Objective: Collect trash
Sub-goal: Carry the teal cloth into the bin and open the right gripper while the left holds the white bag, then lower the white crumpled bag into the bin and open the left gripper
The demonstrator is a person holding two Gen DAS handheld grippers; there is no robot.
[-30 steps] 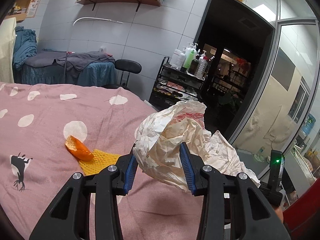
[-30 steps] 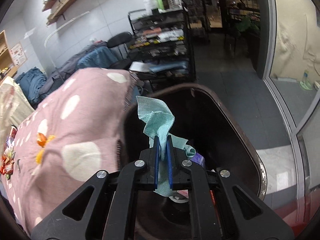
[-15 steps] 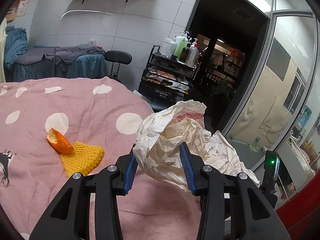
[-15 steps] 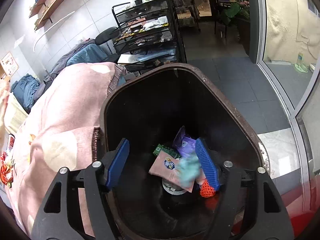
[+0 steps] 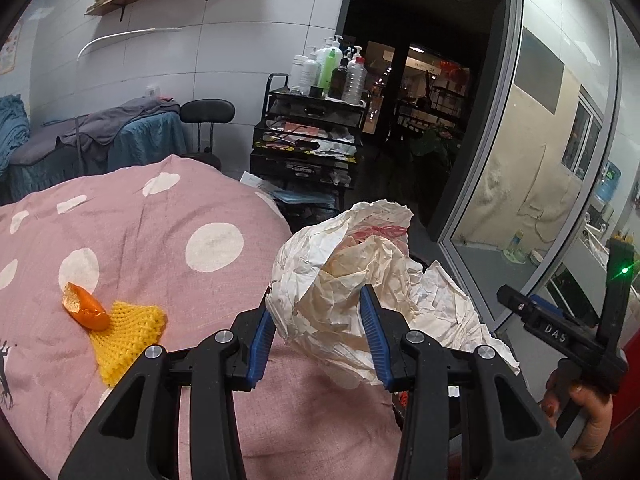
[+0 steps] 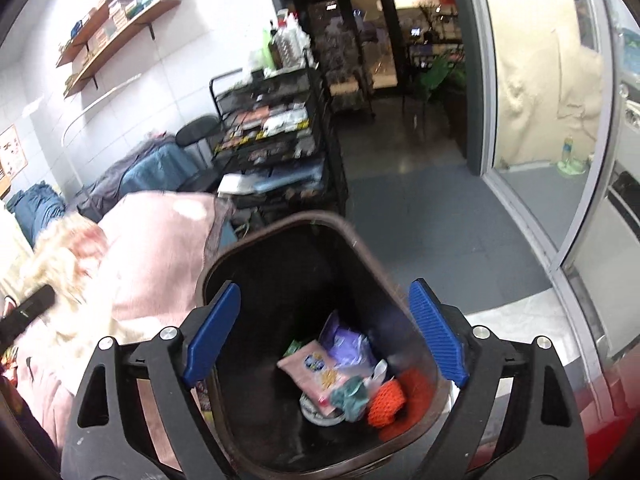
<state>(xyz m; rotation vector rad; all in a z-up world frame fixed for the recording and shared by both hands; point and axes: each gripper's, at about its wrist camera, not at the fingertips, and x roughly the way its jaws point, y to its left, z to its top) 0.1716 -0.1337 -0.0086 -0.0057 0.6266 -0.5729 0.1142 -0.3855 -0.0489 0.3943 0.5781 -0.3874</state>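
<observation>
Right wrist view: right gripper (image 6: 326, 330), jaws just spread and empty, hangs over the trash bin (image 6: 256, 248). Left gripper (image 5: 318, 334) pinches crumpled paper (image 5: 352, 280) beside the bin; next, carry it over and release.

On the bed (image 5: 168, 248) at lower left lies a peel (image 5: 85, 306) touching a knitted piece (image 5: 127, 332) on its right — the bin (image 6: 384, 280) beside the bed's edge holds wrappers (image 6: 320, 368).

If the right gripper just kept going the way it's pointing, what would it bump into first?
Probably the trash in the brown bin: the open right gripper aims into it, toward the pink packet. Depth is unclear.
</observation>
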